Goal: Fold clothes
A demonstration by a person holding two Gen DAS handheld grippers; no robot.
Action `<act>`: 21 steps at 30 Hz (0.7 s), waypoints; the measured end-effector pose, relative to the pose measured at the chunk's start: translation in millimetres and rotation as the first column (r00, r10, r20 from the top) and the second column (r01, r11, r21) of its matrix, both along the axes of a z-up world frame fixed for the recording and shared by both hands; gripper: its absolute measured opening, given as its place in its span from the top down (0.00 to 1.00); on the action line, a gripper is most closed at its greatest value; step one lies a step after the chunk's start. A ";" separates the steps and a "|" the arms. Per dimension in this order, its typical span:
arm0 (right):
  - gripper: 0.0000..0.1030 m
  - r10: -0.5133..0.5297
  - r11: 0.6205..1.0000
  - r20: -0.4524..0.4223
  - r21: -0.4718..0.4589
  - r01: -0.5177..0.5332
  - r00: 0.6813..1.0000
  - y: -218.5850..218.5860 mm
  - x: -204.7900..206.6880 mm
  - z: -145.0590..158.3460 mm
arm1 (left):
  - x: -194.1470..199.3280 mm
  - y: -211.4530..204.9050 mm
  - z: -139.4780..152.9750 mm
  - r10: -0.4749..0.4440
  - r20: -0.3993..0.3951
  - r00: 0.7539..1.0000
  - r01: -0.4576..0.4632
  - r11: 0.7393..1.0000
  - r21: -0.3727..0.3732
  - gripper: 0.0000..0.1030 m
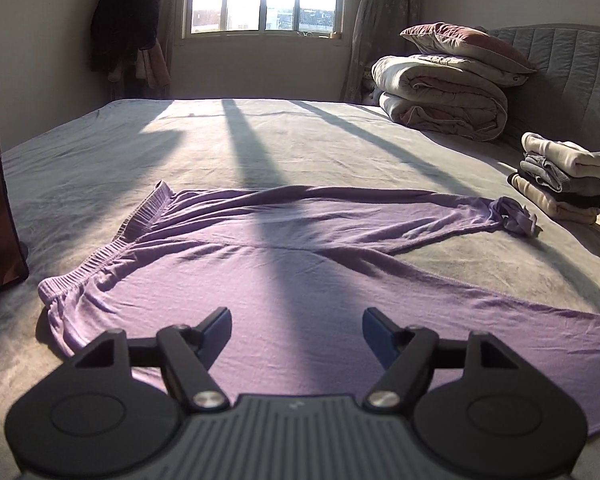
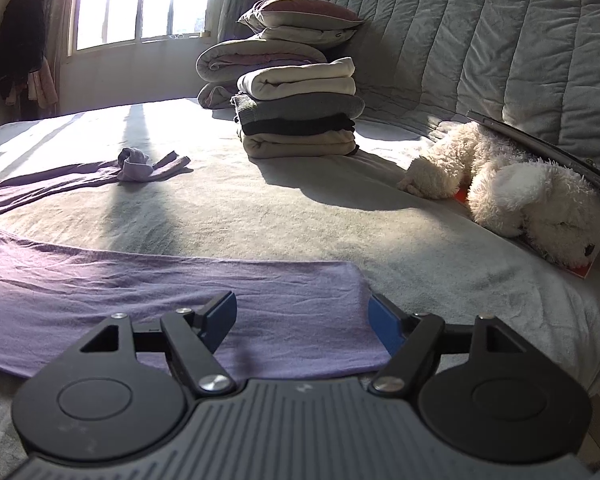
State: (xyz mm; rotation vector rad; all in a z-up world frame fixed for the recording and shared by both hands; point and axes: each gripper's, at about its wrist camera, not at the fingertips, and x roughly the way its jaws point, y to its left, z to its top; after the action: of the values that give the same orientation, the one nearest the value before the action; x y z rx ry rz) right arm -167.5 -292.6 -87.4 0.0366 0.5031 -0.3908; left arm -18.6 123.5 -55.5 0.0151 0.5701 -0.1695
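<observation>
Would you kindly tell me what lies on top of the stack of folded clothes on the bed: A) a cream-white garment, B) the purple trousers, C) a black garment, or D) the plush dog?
A: a cream-white garment tops the stack of folded clothes, above grey and black layers.

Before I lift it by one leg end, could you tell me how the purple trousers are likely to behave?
The purple trousers will probably be floppy: they lie flat and creased on the bed, so the rest should drape and trail. They look thin, so likely light. The far leg end is bunched up and may stay tangled when lifted.
</observation>
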 end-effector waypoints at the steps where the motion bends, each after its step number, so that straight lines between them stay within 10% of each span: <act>1: 0.26 0.016 1.000 -0.001 -0.001 -0.016 1.000 3.9 3.0 0.8 | 2.3 -2.1 -3.0 0.000 -0.010 1.000 0.001 1.000 0.010 0.28; 10: 0.24 0.043 0.999 -0.020 0.024 -0.043 0.999 2.9 2.6 -8.6 | 2.4 8.0 -13.5 0.091 -0.072 0.993 -0.085 0.992 0.091 0.26; 21: 0.24 0.147 0.989 -0.017 0.030 -0.147 0.989 26.5 39.2 13.3 | 30.3 35.8 35.4 0.248 -0.045 0.968 -0.248 0.969 -0.010 0.28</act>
State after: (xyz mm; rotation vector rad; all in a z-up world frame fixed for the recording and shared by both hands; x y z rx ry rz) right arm -128.4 -266.1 -74.1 0.0237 0.5271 -0.2396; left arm 11.6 159.3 -20.1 -0.0751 0.6085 0.0699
